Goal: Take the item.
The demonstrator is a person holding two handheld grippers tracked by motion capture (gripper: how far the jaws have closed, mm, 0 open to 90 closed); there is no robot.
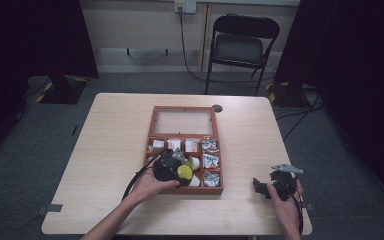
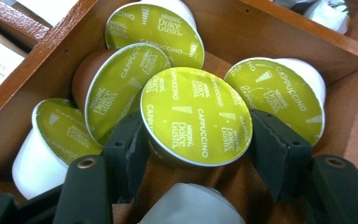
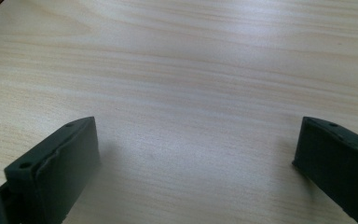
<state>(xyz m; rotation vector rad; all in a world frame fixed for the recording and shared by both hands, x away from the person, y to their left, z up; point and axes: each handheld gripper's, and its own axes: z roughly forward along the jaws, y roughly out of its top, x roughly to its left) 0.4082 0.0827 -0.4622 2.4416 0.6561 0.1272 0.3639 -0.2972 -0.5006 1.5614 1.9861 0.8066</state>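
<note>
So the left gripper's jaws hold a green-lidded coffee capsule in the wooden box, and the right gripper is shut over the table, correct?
Not quite: the right gripper is open, jaws wide apart over the bare light wooden table, as the right gripper view shows. The left gripper does hold the green-lidded coffee capsule in the reddish wooden box.

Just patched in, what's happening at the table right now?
A person works over an open wooden compartment box on the light wooden table. The left claw is closed around a green-lidded Dolce Gusto cappuccino capsule in the box's near-left compartment, among other capsules. The right claw sits open over bare tabletop to the box's right, holding nothing.
</note>
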